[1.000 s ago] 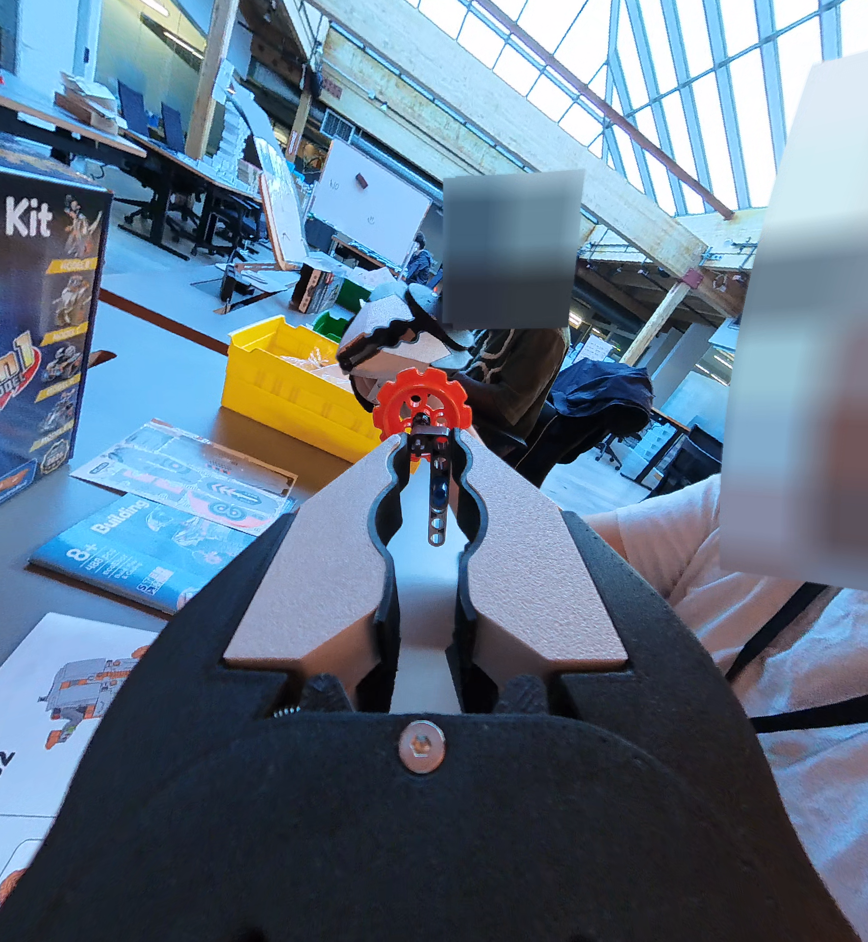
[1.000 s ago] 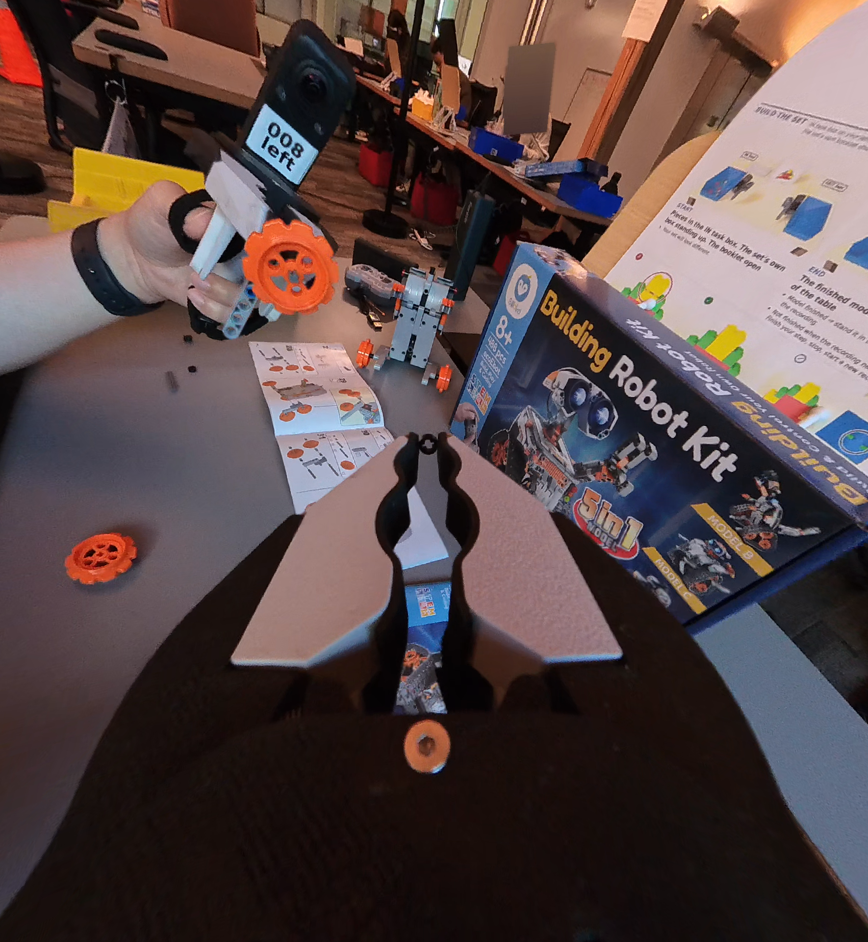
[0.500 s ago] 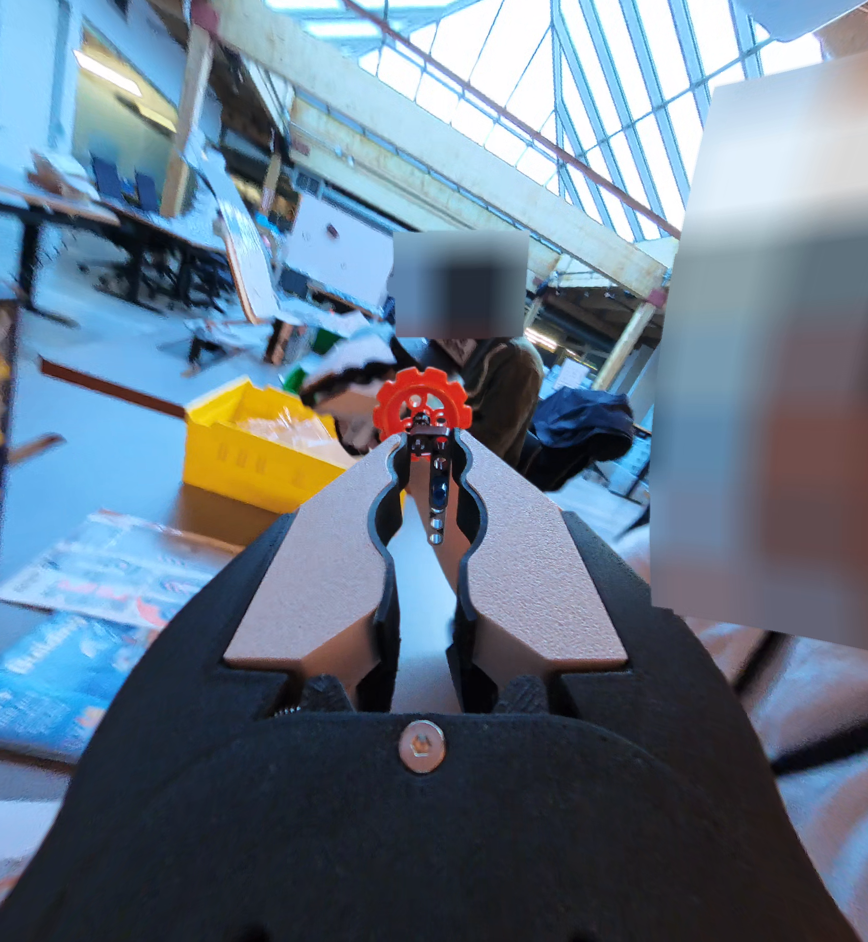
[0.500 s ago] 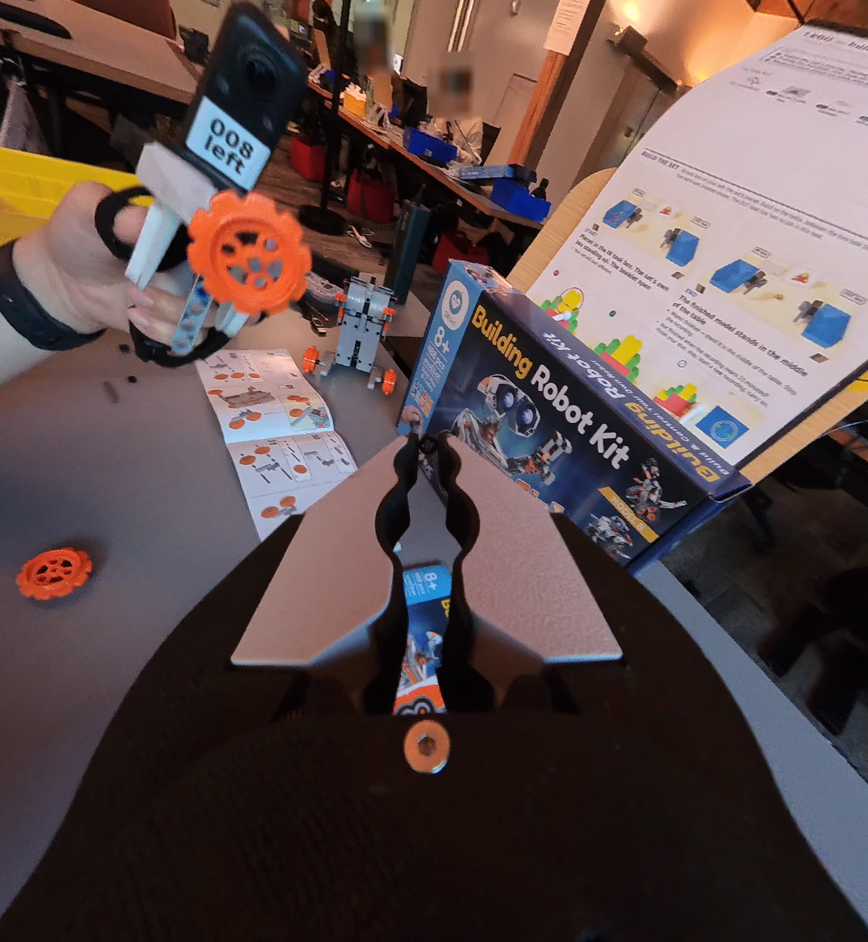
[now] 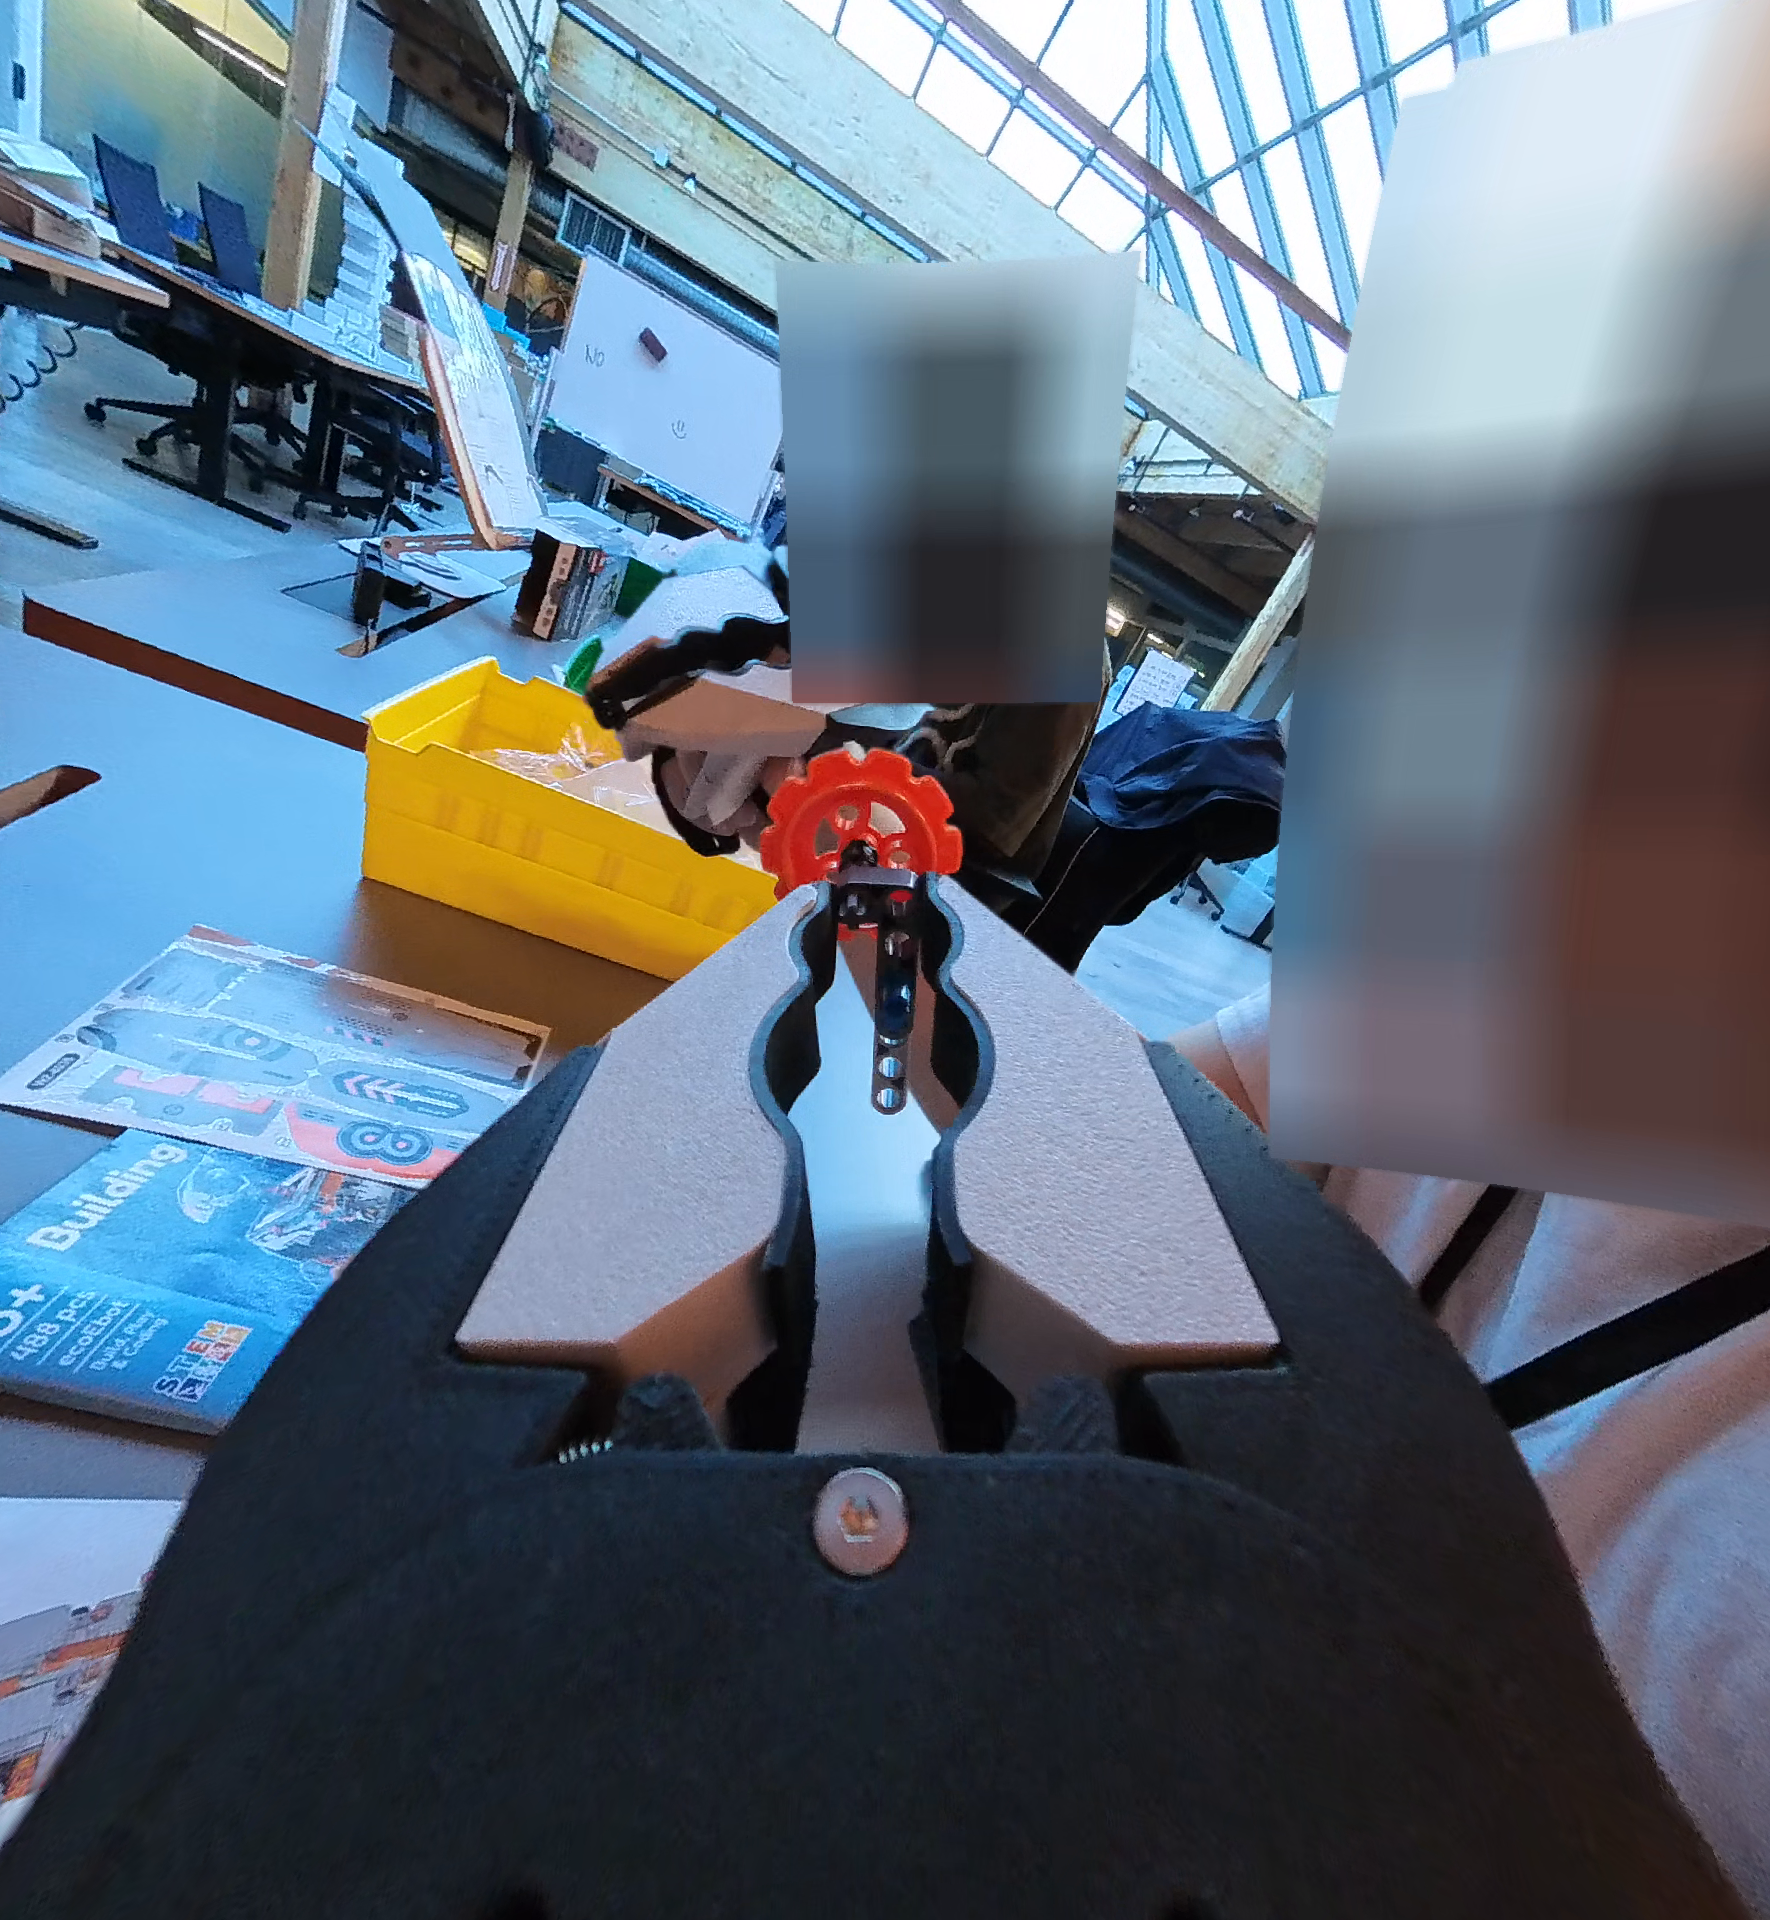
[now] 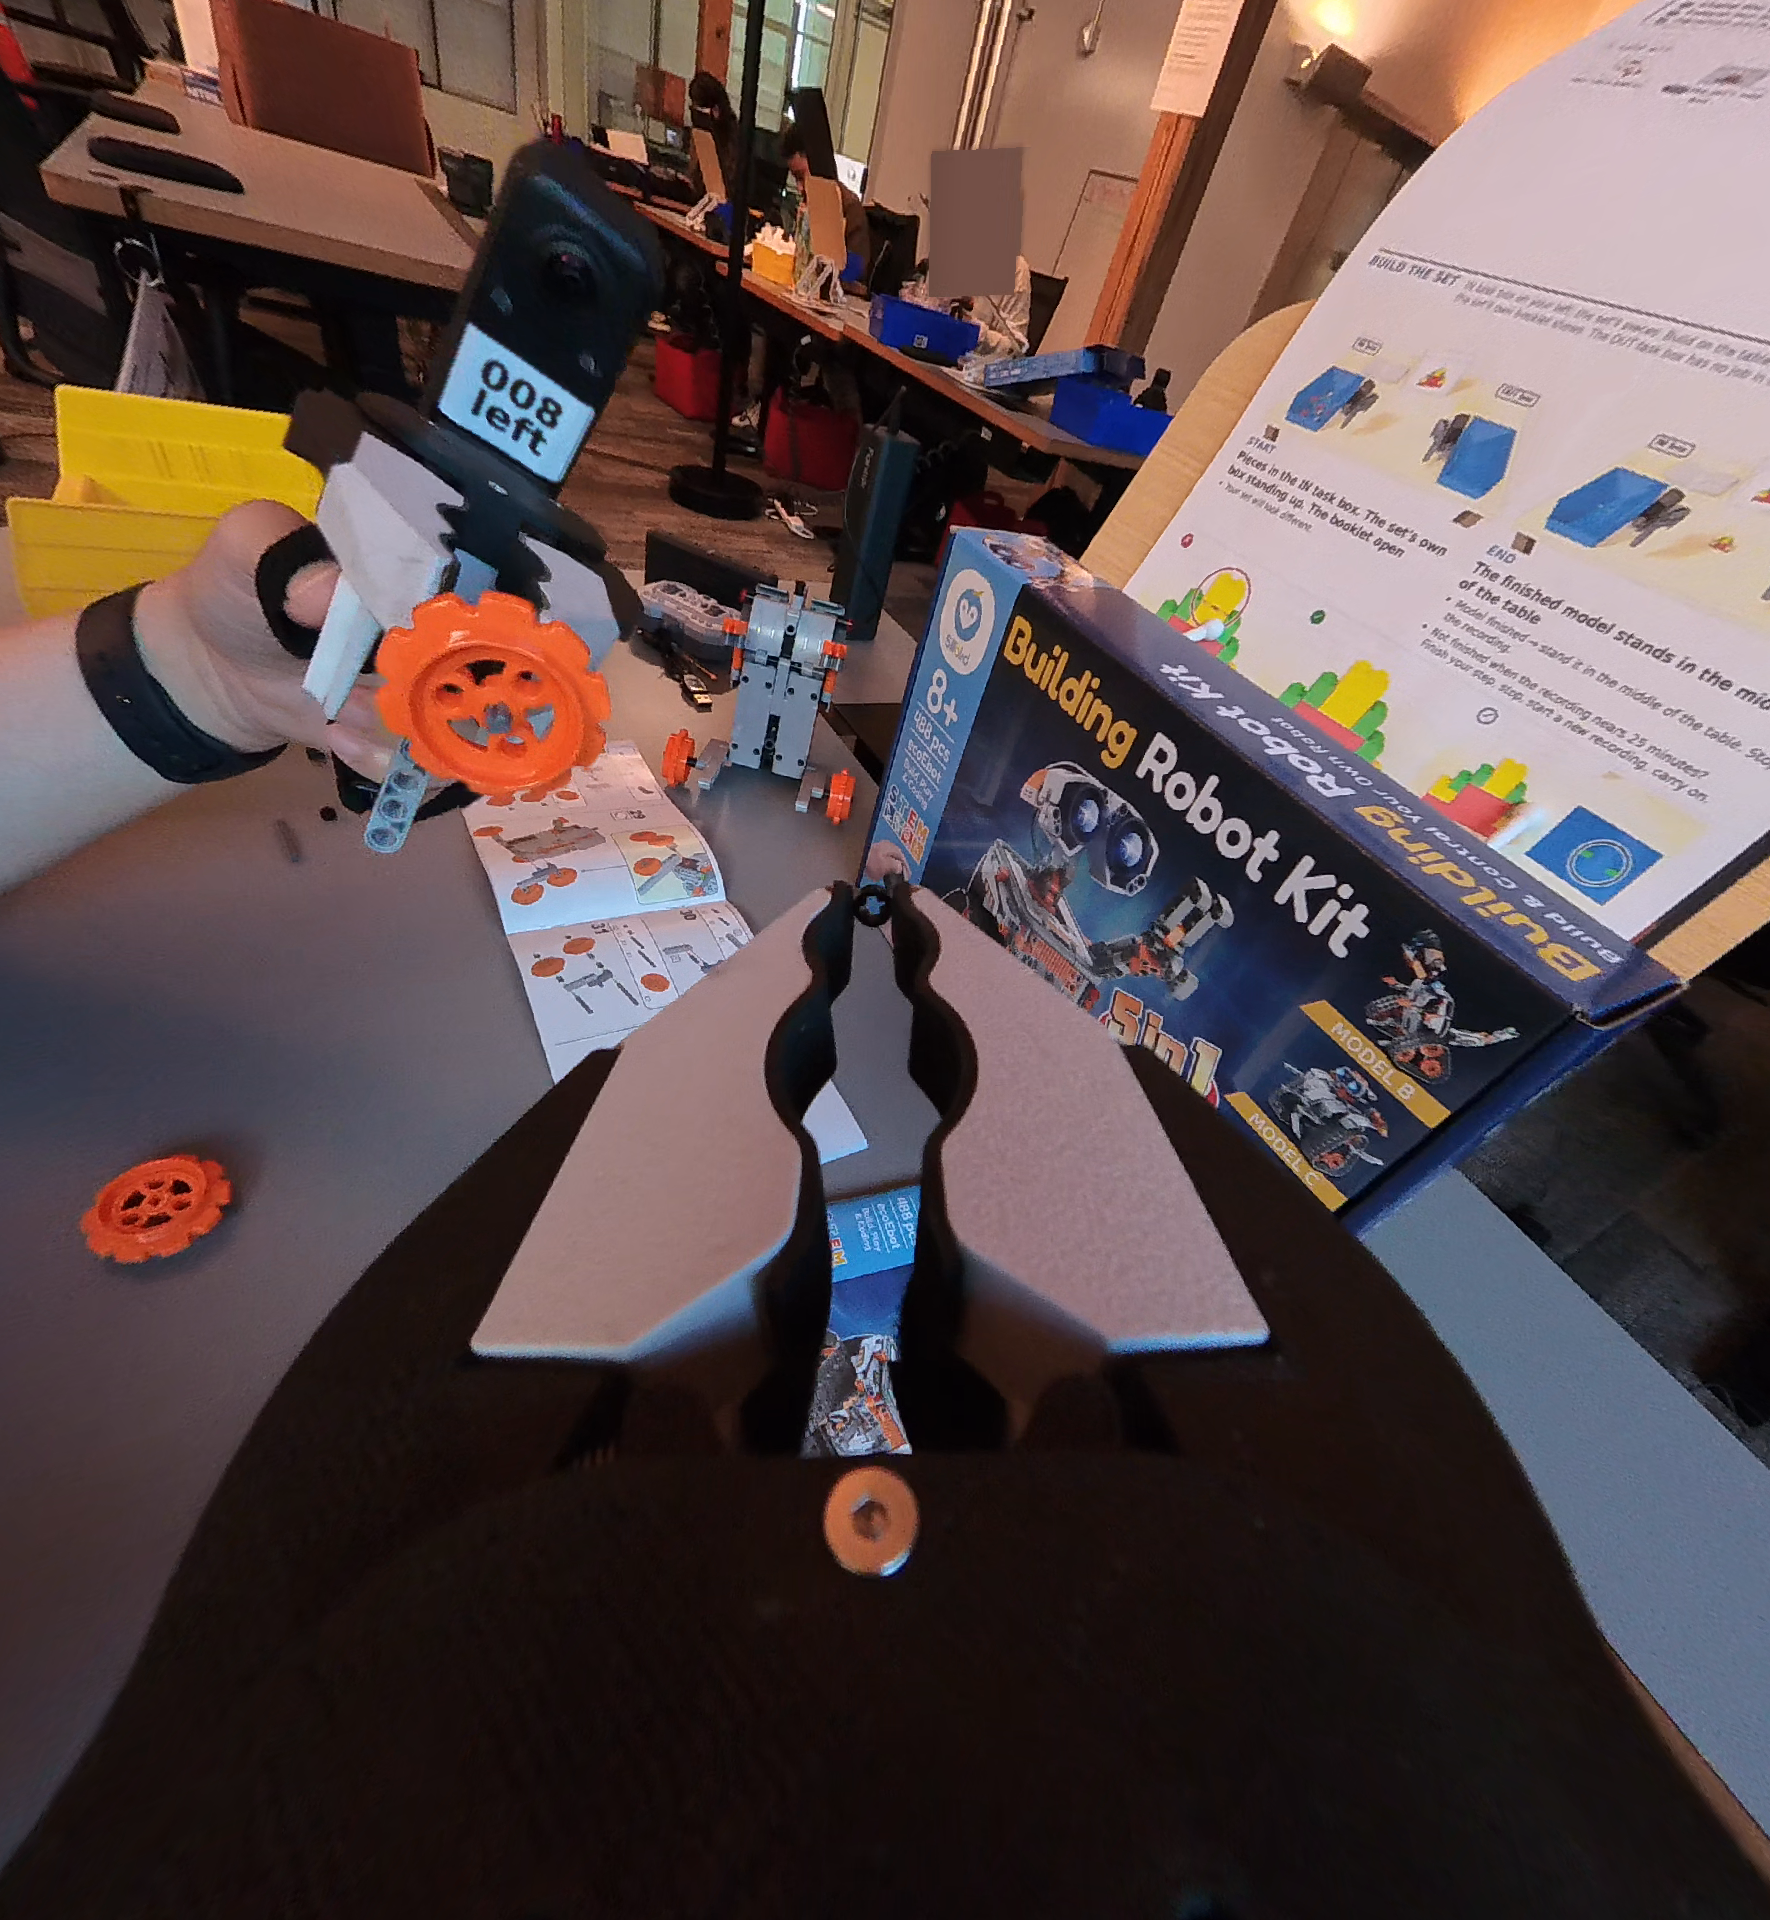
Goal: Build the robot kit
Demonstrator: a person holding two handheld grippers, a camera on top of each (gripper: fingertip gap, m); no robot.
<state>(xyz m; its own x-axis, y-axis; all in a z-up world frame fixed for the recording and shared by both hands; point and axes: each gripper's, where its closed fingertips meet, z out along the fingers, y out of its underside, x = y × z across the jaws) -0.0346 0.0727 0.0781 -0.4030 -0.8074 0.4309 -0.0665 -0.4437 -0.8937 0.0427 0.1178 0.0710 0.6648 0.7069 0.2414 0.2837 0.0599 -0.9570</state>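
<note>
My left gripper (image 5: 868, 896) is shut on a grey holed beam (image 5: 891, 1023) that carries an orange toothed wheel (image 5: 860, 831) at its tip, held up in the air. It also shows in the right wrist view (image 6: 465, 634), with the wheel (image 6: 491, 707) facing me and the beam (image 6: 398, 795) hanging below. My right gripper (image 6: 868, 906) is shut on a small black pin (image 6: 870, 907) at its tips, above the table. A second orange wheel (image 6: 156, 1205) lies flat on the grey table (image 6: 237, 1039) at the left.
A part-built grey and orange robot model (image 6: 782, 675) stands at the back. An open instruction booklet (image 6: 611, 883) lies before it. A blue kit box (image 6: 1224, 883) and a tilted instruction board (image 6: 1587, 468) fill the right. A yellow bin (image 5: 548, 821) sits across the table; another person sits behind it. Across from one pair of fingers to the other is roughly 9 cm.
The left gripper with the wheel and beam has swung and tilted, now nearer the right gripper's view. The right gripper has shifted slightly, still holding the pin.
</note>
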